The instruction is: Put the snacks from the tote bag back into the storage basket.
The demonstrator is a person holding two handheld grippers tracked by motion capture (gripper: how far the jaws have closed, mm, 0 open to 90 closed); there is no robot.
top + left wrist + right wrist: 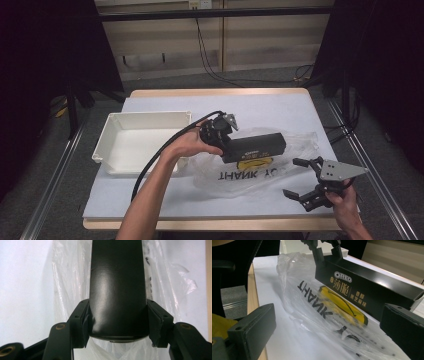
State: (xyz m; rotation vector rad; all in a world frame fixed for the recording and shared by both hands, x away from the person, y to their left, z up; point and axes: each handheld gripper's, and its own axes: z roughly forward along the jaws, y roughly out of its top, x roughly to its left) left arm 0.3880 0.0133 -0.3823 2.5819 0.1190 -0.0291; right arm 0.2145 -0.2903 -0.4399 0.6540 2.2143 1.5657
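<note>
A long black Oreo box (257,145) lies level over a clear plastic bag (250,175) printed THANK YOU with a yellow mark. My left gripper (226,146) is shut on the box's left end. In the left gripper view its pads (81,322) press both sides of the box (117,285), with the bag (65,277) beneath. My right gripper (291,177) stands open near the table's front right, beside the bag. In the right gripper view its gripper (329,327) is open, facing the bag (312,305) and the box (367,290).
A white empty tray (107,145) sits at the left of the white table top (280,107), close to the left hand. The left gripper's cable (160,150) trails past the tray's corner. Metal rails run along both sides of the table.
</note>
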